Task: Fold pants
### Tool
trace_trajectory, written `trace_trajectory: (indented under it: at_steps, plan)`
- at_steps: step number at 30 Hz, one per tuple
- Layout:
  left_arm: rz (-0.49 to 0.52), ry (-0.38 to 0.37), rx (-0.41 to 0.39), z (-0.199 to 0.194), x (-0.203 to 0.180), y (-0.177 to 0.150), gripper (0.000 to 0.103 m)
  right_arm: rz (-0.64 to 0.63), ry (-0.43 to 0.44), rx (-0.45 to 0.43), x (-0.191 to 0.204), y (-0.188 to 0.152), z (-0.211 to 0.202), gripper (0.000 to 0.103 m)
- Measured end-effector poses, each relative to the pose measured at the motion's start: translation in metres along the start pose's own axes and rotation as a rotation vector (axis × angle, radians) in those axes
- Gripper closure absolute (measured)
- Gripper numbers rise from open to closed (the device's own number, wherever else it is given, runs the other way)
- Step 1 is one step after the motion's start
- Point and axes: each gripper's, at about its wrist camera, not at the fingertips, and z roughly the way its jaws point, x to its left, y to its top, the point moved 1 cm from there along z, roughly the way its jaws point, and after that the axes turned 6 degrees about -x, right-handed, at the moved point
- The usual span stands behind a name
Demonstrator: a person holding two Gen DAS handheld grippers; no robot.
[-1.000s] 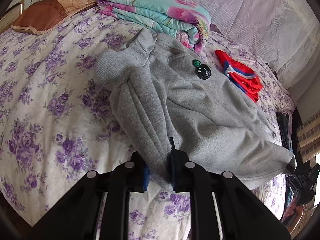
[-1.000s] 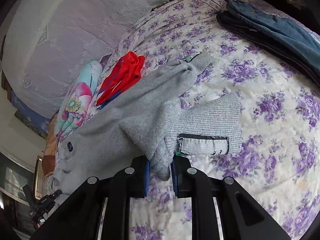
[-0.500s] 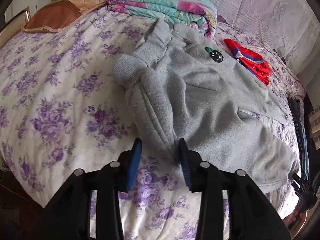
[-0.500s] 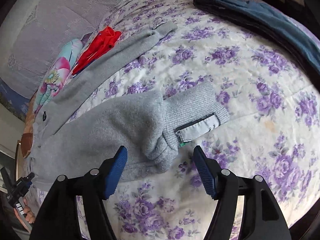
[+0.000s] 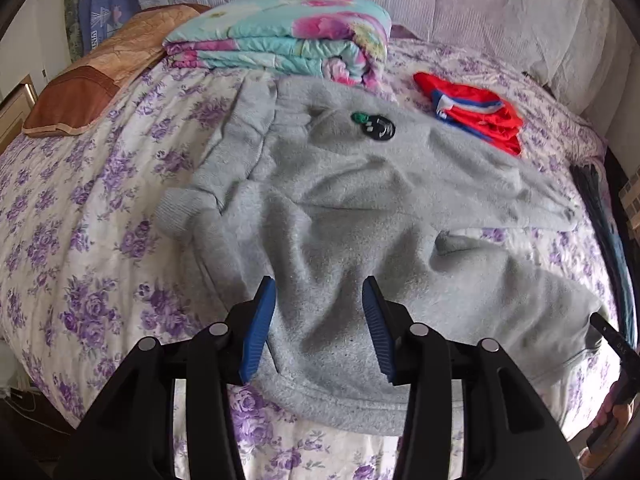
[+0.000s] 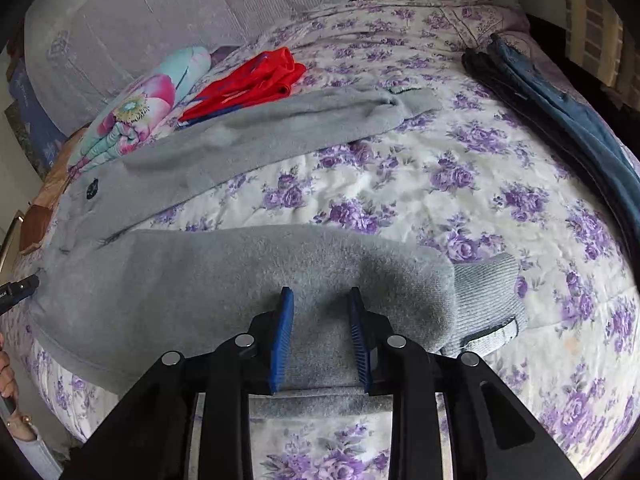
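The folded jeans (image 6: 568, 112) run past the frame's right edge.

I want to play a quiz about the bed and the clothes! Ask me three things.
1. True or false: the left gripper is clamped shut on the soft grey fleece pants.
2. Which thing lies closest to the folded red shorts with blue trim? A) brown pillow B) folded floral turquoise blanket
3. Fill in: the pants' two legs lie ____ on the purple-flowered bedspread.

Key: 1 false; 2 B; 3 apart.
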Motion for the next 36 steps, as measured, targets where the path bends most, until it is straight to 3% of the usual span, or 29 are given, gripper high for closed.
trace_trajectory:
  at_steps: [2,4,6,7,8,9,11,14,19,20,21,22,27,32,36]
  plan:
    - [0.016,0.051,0.082,0.029,0.003,-0.015,0.059,-0.016,-0.011,0.087,0.002,-0.007,0.023,0.074]
    - [0.007,0.039,0.076,0.037,0.011,-0.025,0.057,-0.038,0.010,0.106,0.007,0.007,0.016,0.071]
    - [0.013,0.031,0.066,0.028,0.014,-0.027,0.059,0.016,0.115,0.058,0.000,0.040,0.002,0.066]
    - [0.006,0.025,0.068,0.024,0.016,-0.027,0.060,0.054,0.135,0.025,-0.007,0.061,-0.002,0.056]
    - [-0.005,0.011,0.067,0.018,0.018,-0.026,0.061,0.089,0.131,-0.004,-0.015,0.083,-0.003,0.045]
    - [-0.014,-0.002,0.060,0.011,0.020,-0.025,0.061,0.123,0.109,-0.020,-0.025,0.105,0.002,0.042]
    - [-0.025,-0.011,0.028,-0.007,0.025,-0.021,0.061,0.198,0.032,-0.001,-0.050,0.144,0.030,0.041]
    - [-0.025,0.020,-0.019,-0.032,0.033,-0.010,0.061,0.327,-0.030,0.101,-0.089,0.173,0.085,0.041]
    - [-0.011,0.090,-0.006,-0.040,0.053,0.027,0.061,0.448,0.073,0.171,-0.111,0.175,0.147,0.040]
    - [-0.014,0.089,0.001,-0.037,0.055,0.038,0.061,0.455,0.073,0.146,-0.112,0.175,0.150,0.041]
    - [-0.012,0.077,0.005,-0.032,0.056,0.051,0.061,0.438,0.067,0.114,-0.109,0.176,0.148,0.048]
    - [-0.010,0.063,0.006,-0.025,0.055,0.065,0.061,0.404,0.067,0.113,-0.105,0.178,0.147,0.086]
    - [0.061,0.047,0.042,0.021,0.037,0.129,0.061,0.339,0.052,0.083,-0.099,0.184,0.116,0.086]
    - [0.133,0.069,0.101,0.082,0.019,0.164,0.061,0.313,0.024,0.102,-0.103,0.173,0.114,0.086]
    - [0.211,0.188,0.218,0.156,0.015,0.169,0.060,0.295,-0.019,0.132,-0.102,0.163,0.139,0.078]
